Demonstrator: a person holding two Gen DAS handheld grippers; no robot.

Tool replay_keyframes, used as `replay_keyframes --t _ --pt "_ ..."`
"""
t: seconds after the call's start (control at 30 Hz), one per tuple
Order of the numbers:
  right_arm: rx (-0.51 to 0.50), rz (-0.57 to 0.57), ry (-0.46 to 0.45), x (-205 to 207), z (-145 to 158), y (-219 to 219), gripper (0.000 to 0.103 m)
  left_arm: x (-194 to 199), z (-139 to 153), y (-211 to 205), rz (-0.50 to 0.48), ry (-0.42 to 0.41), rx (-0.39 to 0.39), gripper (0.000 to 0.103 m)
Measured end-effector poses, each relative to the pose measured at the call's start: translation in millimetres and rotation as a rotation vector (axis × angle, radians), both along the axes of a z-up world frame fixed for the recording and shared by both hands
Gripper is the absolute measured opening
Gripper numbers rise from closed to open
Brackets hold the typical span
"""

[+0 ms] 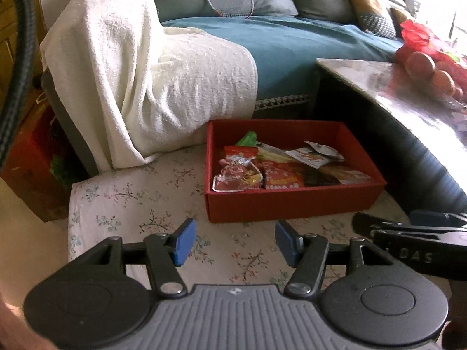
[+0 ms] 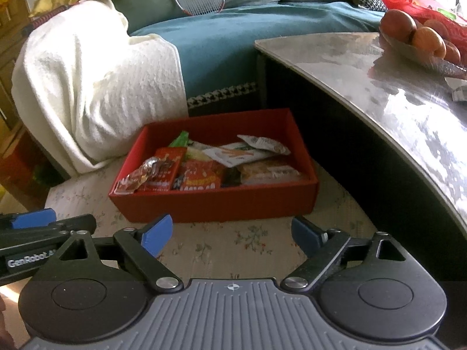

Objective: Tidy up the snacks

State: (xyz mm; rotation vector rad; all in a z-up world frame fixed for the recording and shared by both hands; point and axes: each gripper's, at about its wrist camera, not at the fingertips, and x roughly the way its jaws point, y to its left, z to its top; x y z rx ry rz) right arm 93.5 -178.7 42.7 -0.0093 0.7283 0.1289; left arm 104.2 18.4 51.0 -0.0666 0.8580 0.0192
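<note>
- Floral fabric is covering the low cushion in the left wrist view, beside a sofa and a glossy table. One red box is sitting on it, holding a heap of snack packets, too jumbled to count. The left gripper is hovering wide open, gripping nothing.
- Red cardboard is showing again in the right wrist view: the same box with its snacks. The right gripper is hanging wide open and empty.
</note>
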Motion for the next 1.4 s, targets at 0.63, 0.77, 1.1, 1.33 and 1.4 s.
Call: replay_keyframes --t 0.63,0.77,1.1,1.33,1.4 --pt "0.076 0.032 0.005 -48 0 -8 0.096 -32 -3 -3 -0.006 -0.006 0.015 0.066" --pt "0.076 0.036 0.009 -49 -1 -8 0.096 -33 -3 -4 -0.013 -0.009 0.02 0.067" --pt "0.082 0.044 0.012 -50 -1 -7 0.097 -33 -3 -5 -0.017 -0.014 0.022 0.067" --pt "0.082 0.048 0.014 -50 -1 -7 0.097 -34 -2 -6 -0.022 -0.018 0.024 0.067" --pt "0.084 0.048 0.015 -50 -1 -7 0.097 -34 -2 -7 -0.024 -0.019 0.025 0.067"
